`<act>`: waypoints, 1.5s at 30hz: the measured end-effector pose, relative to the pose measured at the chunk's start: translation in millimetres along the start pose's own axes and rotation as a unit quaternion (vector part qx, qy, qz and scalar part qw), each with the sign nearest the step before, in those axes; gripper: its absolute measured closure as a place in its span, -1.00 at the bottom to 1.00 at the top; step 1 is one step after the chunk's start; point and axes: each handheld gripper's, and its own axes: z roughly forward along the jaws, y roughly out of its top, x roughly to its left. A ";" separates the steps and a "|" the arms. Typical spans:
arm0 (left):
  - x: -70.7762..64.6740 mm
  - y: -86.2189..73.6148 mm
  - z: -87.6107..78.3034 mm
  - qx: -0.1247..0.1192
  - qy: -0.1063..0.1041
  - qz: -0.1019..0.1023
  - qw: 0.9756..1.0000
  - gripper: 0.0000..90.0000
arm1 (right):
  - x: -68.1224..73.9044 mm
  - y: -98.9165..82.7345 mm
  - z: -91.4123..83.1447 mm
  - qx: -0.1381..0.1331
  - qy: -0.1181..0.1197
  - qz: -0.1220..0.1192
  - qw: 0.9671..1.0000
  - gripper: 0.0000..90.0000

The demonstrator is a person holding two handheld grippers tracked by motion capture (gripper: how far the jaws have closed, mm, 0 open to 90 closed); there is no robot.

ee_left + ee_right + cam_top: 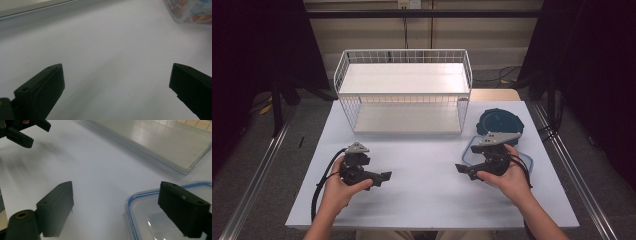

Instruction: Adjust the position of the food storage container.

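My left gripper (383, 178) is held low over the front left of the white table (422, 195), jaws pointing right. In the left gripper view it (116, 75) stands open with bare table between the jaws. My right gripper (460, 168) is held at the front right, jaws pointing left, over a clear container with a blue rim (471, 148). Its jaws (116, 192) are open and hold nothing. The blue-rimmed clear container (140, 205) lies under the right-hand jaw. A dark blue round lid (500, 121) lies behind it.
A white wire two-tier shelf (404, 92) stands at the back centre; its base (162, 142) runs across the right gripper view. A clear box with colourful contents (190, 10) sits at the top right of the left gripper view. Metal rails (257, 170) flank the table.
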 end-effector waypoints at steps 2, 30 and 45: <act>0.9 0.6 0.4 0.005 -0.002 0.007 1.000 -1.00 | -3.2 -1.6 -3.2 0.001 -0.007 0.006 1.000 -0.62; -6.5 15.4 20.0 0.020 -0.021 0.031 0.999 -1.00 | -38.6 -34.2 -59.9 0.026 -0.063 0.054 0.996 1.00; -4.2 17.2 20.0 0.029 -0.017 0.034 0.999 -1.00 | -52.9 -43.0 -70.1 0.042 -0.094 0.069 0.992 1.00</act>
